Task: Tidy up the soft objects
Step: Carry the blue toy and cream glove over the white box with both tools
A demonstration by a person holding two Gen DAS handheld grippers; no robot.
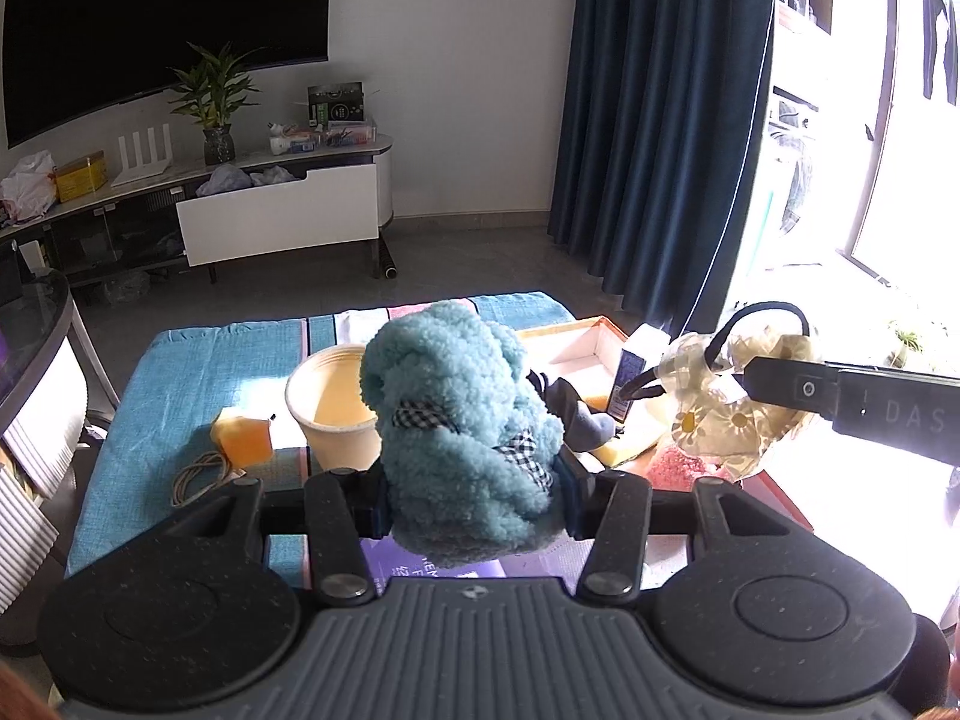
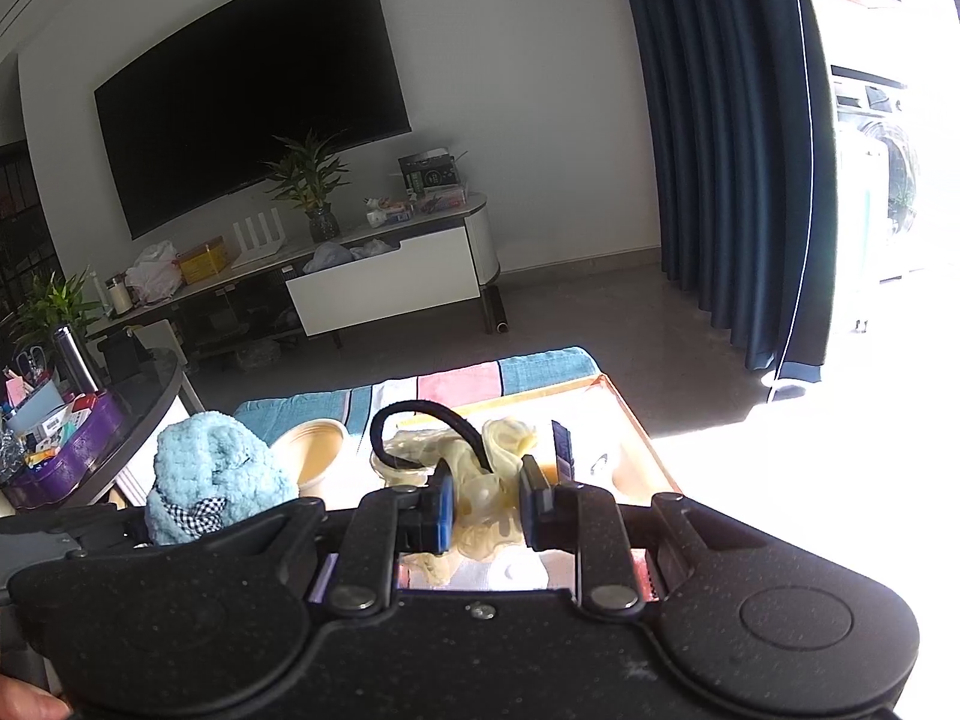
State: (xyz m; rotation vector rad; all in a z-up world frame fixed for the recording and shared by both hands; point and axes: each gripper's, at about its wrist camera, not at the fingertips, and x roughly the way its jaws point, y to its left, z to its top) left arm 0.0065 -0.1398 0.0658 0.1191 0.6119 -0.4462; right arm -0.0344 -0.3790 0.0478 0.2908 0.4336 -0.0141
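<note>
My left gripper (image 1: pixel 471 498) is shut on a fluffy light-blue plush toy (image 1: pixel 459 432) with checkered patches, held above the table. The toy also shows in the right wrist view (image 2: pixel 210 480) at the left. My right gripper (image 2: pixel 483 510) is shut on a cream floral fabric piece with a black elastic loop (image 2: pixel 480 492). In the left wrist view that fabric piece (image 1: pixel 732 408) hangs from the right gripper's fingers (image 1: pixel 780 387) at the right. A dark grey soft item (image 1: pixel 579 414) and a pink fuzzy item (image 1: pixel 681 468) lie below.
A teal striped cloth (image 1: pixel 180 384) covers the table. On it stand a cream bowl (image 1: pixel 327 402), an orange block (image 1: pixel 243 438), a coiled cord (image 1: pixel 198 474) and a shallow orange-rimmed box (image 1: pixel 576 348). A small carton (image 1: pixel 630 378) stands by the box. A dark side table (image 2: pixel 120 414) is at left.
</note>
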